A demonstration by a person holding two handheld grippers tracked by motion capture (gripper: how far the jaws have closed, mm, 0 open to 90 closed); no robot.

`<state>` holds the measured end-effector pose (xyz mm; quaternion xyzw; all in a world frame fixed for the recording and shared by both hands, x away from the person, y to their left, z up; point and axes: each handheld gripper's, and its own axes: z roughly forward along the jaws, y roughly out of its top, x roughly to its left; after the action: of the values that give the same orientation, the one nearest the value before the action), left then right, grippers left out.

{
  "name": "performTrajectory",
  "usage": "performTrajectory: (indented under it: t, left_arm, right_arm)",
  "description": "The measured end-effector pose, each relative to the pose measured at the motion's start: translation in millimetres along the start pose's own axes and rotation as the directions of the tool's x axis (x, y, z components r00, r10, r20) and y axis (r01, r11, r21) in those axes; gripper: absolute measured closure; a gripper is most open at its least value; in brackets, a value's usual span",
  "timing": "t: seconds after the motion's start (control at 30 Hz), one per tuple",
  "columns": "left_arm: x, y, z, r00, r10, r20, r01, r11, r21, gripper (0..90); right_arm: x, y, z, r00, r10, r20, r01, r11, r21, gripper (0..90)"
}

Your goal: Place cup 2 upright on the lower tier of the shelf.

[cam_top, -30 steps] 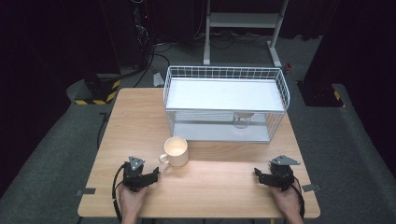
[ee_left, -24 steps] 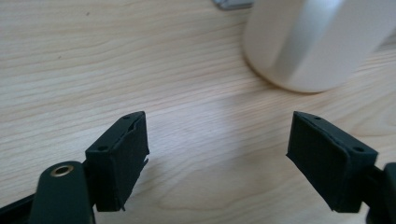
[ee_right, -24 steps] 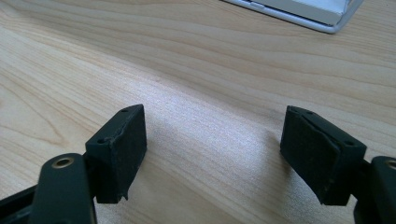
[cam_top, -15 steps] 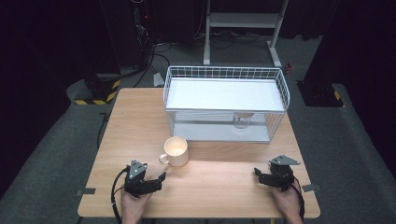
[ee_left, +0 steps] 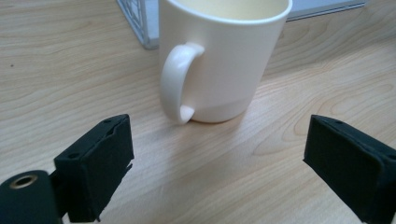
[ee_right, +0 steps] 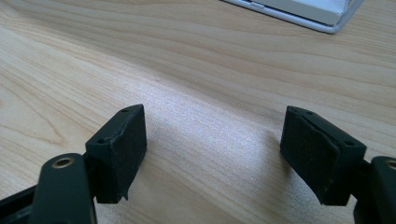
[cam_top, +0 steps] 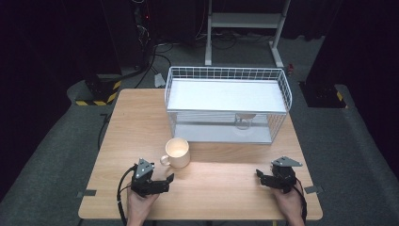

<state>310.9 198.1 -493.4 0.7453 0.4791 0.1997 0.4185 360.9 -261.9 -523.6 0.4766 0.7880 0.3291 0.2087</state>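
A cream mug [cam_top: 178, 152] stands upright on the wooden table [cam_top: 141, 122], its handle turned to the near left. My left gripper [cam_top: 164, 181] sits just short of it, near the front edge. In the left gripper view the mug [ee_left: 219, 51] stands a short way beyond the two black pads [ee_left: 95, 163], which have just been opening and hold nothing. My right gripper [cam_top: 264, 178] rests at the front right of the table. Its pads [ee_right: 119, 144] stand apart over bare wood, so it is open.
A white wire basket [cam_top: 227, 75] on a two-level rack fills the back of the table, and a small clear glass [cam_top: 243, 121] stands on its lower shelf. A metal stand [cam_top: 244, 19] and cables lie on the dark floor beyond.
My left gripper has shifted a little to the right, toward the mug, and lifted slightly. The right gripper and the mug have stayed put.
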Motion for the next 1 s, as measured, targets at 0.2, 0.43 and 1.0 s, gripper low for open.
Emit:
performTrajectory:
  t: [0.2,0.43,1.0]
  left_arm:
    - [-1.4,11.7,9.2,0.9999,0.012,-0.012,-0.012,0.9999,-0.001,6.1]
    - [1.1,21.2,17.0,0.9998,0.01,-0.014,-0.01,0.9999,0.004,4.7]
    - [1.8,42.8,29.8,0.9996,0.027,-0.006,-0.026,0.9996,0.012,2.6]
  right_arm:
    - [0.1,0.0,0.0,1.0,0.0,0.0,0.0,1.0,0.0,22.9]
    - [0.1,0.0,-0.1,1.0,-0.001,0.0,0.001,1.0,0.0,22.9]
    - [0.1,-0.1,-0.1,1.0,0.001,0.0,-0.001,1.0,0.0,22.8]
